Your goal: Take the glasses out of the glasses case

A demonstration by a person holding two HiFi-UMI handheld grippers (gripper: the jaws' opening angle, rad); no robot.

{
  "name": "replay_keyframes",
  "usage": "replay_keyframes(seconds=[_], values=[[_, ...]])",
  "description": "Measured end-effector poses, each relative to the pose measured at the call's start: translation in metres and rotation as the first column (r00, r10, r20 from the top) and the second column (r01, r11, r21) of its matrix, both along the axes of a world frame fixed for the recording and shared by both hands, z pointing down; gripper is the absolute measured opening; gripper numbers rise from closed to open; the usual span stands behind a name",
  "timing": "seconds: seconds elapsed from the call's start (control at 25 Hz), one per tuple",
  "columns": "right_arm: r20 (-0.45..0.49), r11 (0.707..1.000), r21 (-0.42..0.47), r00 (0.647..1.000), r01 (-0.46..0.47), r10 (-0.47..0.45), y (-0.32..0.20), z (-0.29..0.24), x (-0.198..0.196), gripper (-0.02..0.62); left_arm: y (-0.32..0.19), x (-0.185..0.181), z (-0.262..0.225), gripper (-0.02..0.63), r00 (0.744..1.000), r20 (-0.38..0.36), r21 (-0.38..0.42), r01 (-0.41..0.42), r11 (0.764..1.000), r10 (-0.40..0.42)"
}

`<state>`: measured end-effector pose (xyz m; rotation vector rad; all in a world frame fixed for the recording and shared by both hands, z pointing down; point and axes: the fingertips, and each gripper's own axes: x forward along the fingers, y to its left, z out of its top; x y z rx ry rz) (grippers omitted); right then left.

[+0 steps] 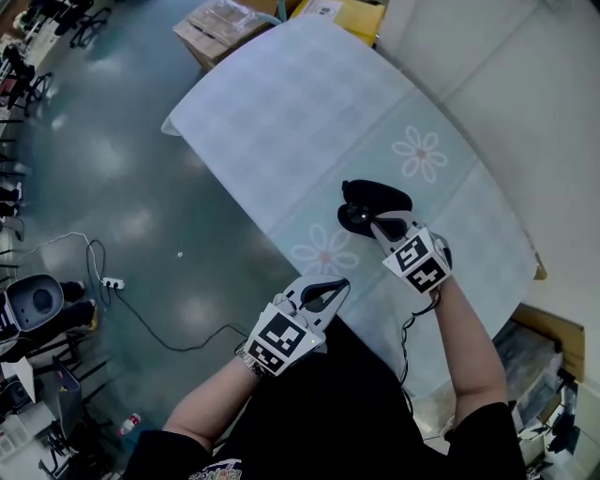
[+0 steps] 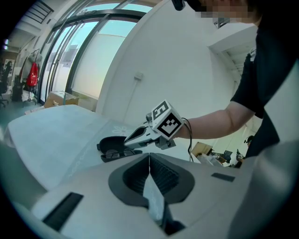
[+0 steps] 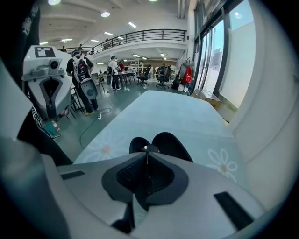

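The black glasses case (image 1: 380,197) lies open on the flowered bench (image 1: 309,112) with the glasses (image 2: 111,152) still inside it, so only the lift-out is left. Your right gripper (image 1: 375,223) reaches into the case, its fingers clenched, seemingly on the frame, while your left gripper (image 1: 336,284) hangs off the bench's near edge with its fingers pressed together on nothing. Only the left gripper view shows a lens resting in the lower shell; the right gripper view shows just a small glint at its fingertips.

Glasses (image 2: 111,152) in case (image 1: 384,197), case on tbl (image 1: 309,112), boxes (image 1: 220,28) behind
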<state>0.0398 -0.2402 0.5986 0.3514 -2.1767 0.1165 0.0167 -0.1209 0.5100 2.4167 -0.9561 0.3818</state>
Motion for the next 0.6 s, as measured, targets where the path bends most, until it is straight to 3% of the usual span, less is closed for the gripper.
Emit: replay_keyframes(seconds=[0.2,0.6], values=[[-0.102,0.996,0.034,0.992,0.083,-0.079,-0.006,0.016,0.001,0.052,0.002,0.002,0.003,0.029,1.000,0.001,-0.017,0.000,1.000,0.000],[-0.250,0.981,-0.007,0.950,0.194,-0.189,-0.013,0.048,0.002,0.081,0.009,-0.003,0.011,0.029,1.000,0.000,-0.048,0.011,0.999,-0.011]])
